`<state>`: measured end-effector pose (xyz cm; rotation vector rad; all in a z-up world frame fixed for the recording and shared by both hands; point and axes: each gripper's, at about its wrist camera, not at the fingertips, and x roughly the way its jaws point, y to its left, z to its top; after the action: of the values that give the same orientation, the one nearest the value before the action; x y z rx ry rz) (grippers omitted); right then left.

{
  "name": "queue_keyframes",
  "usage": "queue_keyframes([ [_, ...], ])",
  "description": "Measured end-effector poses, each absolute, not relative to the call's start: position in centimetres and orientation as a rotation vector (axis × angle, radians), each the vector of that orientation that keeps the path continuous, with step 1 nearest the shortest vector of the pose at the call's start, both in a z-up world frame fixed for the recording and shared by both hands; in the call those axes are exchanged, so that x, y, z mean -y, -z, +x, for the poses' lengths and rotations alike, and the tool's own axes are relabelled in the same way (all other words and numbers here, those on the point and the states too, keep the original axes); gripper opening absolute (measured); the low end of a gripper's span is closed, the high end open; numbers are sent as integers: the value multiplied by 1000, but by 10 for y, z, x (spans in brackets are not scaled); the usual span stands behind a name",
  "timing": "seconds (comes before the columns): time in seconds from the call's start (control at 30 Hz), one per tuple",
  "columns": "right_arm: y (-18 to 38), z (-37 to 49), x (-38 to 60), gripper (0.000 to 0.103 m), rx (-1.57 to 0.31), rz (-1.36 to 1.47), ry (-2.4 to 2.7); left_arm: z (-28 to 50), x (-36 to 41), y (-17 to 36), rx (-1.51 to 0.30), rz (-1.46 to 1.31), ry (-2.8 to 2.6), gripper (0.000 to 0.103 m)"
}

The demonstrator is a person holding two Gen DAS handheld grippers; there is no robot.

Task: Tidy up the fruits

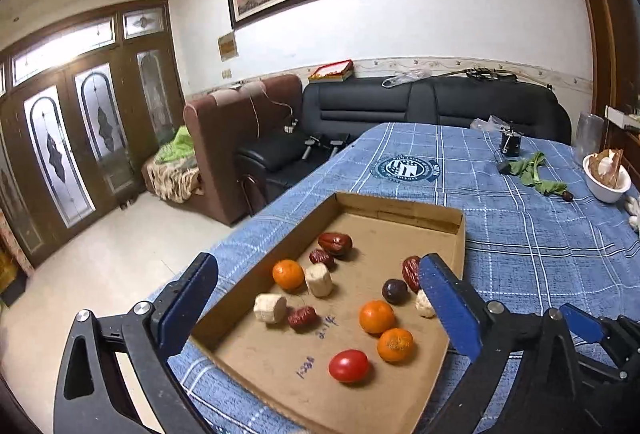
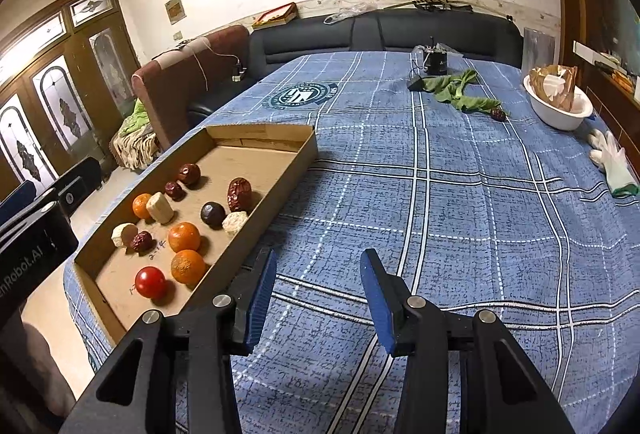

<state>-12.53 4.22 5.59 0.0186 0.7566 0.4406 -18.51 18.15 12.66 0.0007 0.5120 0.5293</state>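
A shallow cardboard tray point(image 1: 400, 212) point(image 2: 280, 190) lies at the left edge of the blue-checked table. Inside it are a red tomato point(image 1: 348, 365) point(image 2: 150, 282), three oranges point(image 1: 376, 316) point(image 2: 184, 236), several red dates point(image 1: 335, 243), a dark plum point(image 1: 394, 291) point(image 2: 212, 214) and pale white chunks point(image 1: 319, 280). My left gripper point(image 1: 316, 274) hangs above the tray, open wide, nothing between its pads. My right gripper point(image 2: 320, 262) is open over bare cloth just right of the tray, holding nothing.
At the far right stand a white bowl point(image 2: 558, 106), a white glove point(image 2: 612, 158), green leaves point(image 2: 460, 90) with a loose date point(image 2: 498, 114), and a black jar point(image 2: 436, 62). Sofas sit beyond the table. The table's left edge drops to the floor.
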Motion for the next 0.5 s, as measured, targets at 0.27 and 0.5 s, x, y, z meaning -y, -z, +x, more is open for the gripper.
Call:
queue_keyframes([
  [0.27,-59,-138,-52,49,-731,-29,-452,-187,-185,-122,-554,-52,-460,101],
  [0.5,-57,-141,-60,49,-727,-56,-468,-193,-176,-125,-490,-8,-469,101],
])
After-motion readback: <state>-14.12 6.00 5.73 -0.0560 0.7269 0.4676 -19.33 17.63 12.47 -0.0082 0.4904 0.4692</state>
